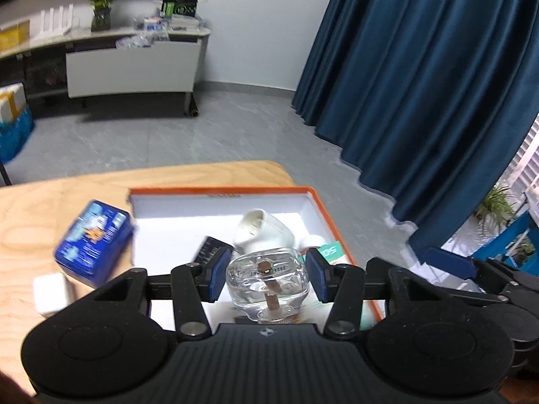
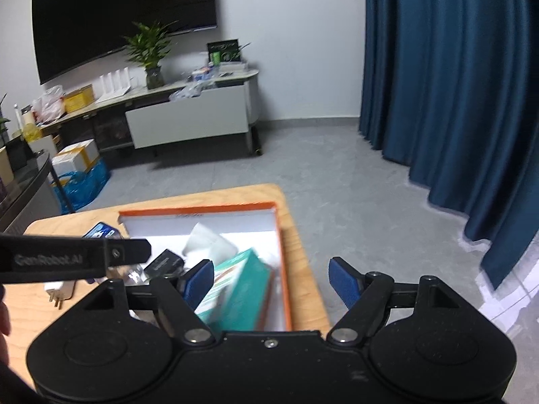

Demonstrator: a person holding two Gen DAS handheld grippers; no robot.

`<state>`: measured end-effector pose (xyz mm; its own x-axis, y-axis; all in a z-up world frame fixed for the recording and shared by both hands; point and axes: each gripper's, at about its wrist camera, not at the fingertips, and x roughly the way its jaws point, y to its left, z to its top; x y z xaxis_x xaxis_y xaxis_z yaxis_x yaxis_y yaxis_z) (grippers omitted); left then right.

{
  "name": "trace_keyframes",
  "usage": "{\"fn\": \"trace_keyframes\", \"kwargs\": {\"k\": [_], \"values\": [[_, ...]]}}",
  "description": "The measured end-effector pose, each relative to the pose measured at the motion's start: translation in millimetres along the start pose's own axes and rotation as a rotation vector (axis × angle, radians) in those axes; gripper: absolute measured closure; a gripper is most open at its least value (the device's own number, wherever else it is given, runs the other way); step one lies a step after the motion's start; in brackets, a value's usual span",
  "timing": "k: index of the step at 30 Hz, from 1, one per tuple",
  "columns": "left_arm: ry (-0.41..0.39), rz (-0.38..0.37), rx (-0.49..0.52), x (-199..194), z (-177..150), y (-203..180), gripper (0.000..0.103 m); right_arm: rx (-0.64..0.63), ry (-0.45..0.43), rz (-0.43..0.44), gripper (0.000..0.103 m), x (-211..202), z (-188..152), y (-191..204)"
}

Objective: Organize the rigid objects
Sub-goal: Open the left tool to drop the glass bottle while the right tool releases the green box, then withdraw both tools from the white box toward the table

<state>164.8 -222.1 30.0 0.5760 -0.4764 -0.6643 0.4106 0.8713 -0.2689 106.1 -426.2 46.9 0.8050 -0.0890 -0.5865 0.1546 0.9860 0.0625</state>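
A: Right, nearest first: the left gripper [image 1: 266, 274] has the clear glass bottle with a brown wick inside [image 1: 267, 282] between its blue pads [image 1: 217, 274], low over the near end of the white, orange-rimmed open box [image 1: 320, 202]. Pinched or loose?

B: I judge it pinched, though a sliver shows beside each pad. Smooth glass could slip out and knock the things below.

A: And the right gripper [image 2: 271, 281]?

B: Spread wide, holding nothing; the teal cardboard carton [image 2: 242, 289] leans in the box just beyond its left pad. It could tip over.

A: Farther in?

B: A white plastic plug-shaped piece [image 1: 264, 230] and a small black block [image 1: 210, 249] crowd the landing spot. Outside the box, on the pale wooden table [image 1: 40, 208], the blue printed tin [image 1: 92, 242] and a white adapter [image 1: 50, 291] wait.
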Motion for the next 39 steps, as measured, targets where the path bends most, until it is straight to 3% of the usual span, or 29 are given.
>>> {"fn": "trace_keyframes", "kwargs": {"k": [3,5,7,14,17,23,29,39], "values": [[0.024,-0.055,-0.038,4,-2,3,0.051,0.002,-0.017,-0.015,0.014,-9,0,-2],[0.032,-0.066,-0.056,3,-3,7,0.037,0.0,-0.025,-0.024,0.013,-14,0,-3],[0.015,-0.066,-0.068,-3,-6,12,0.032,0.015,-0.03,-0.015,0.013,-19,0,-5],[-0.02,-0.024,-0.118,-33,-3,30,0.03,0.006,-0.075,-0.013,0.01,-41,0,10],[-0.056,0.043,-0.094,-53,-6,37,0.023,-0.002,-0.083,0.014,0.008,-47,0,21],[-0.071,0.185,-0.087,-91,-21,74,0.02,-0.045,-0.042,0.087,0.008,-45,-4,54],[-0.061,0.304,-0.165,-118,-41,128,0.019,-0.084,-0.006,0.182,0.008,-40,-8,95],[-0.041,0.355,-0.258,-130,-56,176,0.019,-0.138,0.045,0.249,0.008,-34,-22,147]]}}
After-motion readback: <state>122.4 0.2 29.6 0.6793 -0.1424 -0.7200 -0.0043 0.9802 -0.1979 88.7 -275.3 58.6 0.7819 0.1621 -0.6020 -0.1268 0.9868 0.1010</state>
